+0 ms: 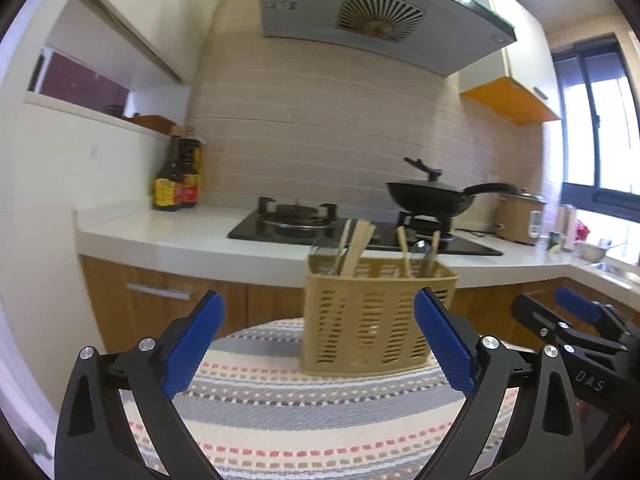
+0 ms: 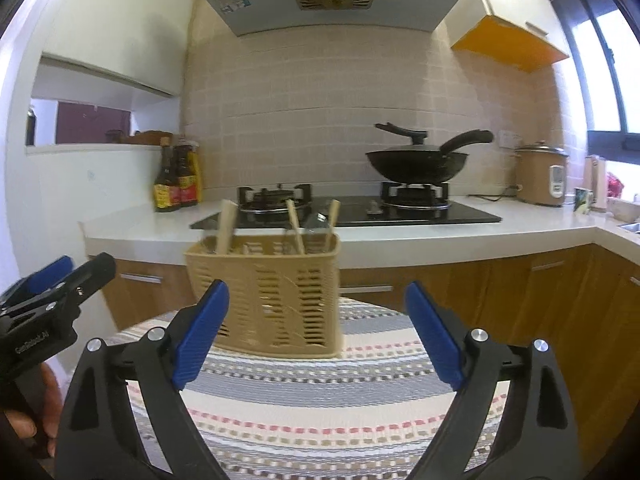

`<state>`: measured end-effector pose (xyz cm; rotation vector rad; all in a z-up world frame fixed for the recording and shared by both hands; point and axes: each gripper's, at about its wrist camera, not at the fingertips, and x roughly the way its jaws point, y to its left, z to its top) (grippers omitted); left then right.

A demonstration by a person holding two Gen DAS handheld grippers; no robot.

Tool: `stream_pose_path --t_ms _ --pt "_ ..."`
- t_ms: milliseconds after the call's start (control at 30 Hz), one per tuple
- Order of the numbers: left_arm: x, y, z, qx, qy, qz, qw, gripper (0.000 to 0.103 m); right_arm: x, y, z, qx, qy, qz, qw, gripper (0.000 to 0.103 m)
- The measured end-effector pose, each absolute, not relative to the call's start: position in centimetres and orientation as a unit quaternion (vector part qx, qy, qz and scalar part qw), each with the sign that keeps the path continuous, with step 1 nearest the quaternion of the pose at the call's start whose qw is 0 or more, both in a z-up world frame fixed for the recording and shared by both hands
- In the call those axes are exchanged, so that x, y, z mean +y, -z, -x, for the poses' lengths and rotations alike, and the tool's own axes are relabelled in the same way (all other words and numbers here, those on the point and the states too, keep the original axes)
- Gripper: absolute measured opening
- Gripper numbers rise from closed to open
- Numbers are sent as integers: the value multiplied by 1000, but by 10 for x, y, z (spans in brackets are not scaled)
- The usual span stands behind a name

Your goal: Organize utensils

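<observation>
Left wrist view: the left tongs (image 1: 318, 344) are spread wide and hold nothing. Straight ahead of them, slightly right of the midline, one tan slotted basket (image 1: 376, 320) stands upright on the striped cloth (image 1: 280, 412) covering the round surface, at its far edge. Its long side runs left to right across the view, and the utensils (image 1: 356, 248) in it stand nearly upright: flat wooden handles in the left part, two more wooden handles and what looks like a metal spoon in the right part. An exact count is not possible; roughly five or six pieces poke above the rim. The right tongs (image 1: 576, 308) show at the far right; whether they are open cannot be judged here.

Right wrist view: the right tongs (image 2: 316, 340) are also spread wide and empty. The basket (image 2: 272, 296) lies ahead and left of their midline, and three wooden handles (image 2: 226, 226) show clearly above its rim. The left tongs (image 2: 60, 276) enter at the left edge.

Both tongs look about equally near the basket. No loose utensil shows on the cloth, so the sorting appears nearly finished.
</observation>
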<state>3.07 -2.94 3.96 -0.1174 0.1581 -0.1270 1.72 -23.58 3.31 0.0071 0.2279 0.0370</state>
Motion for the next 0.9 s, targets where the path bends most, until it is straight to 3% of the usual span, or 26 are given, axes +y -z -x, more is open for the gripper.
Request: stream_pose_path --t_ms 300,900 --pt "-20 -18 -40 97 21 80 992 93 -225 -18 -16 94 -19 22 995 91" --pt "-36 -12 -43 102 -19 6 995 95 -235 -11 -18 122 -7 12 992 95"
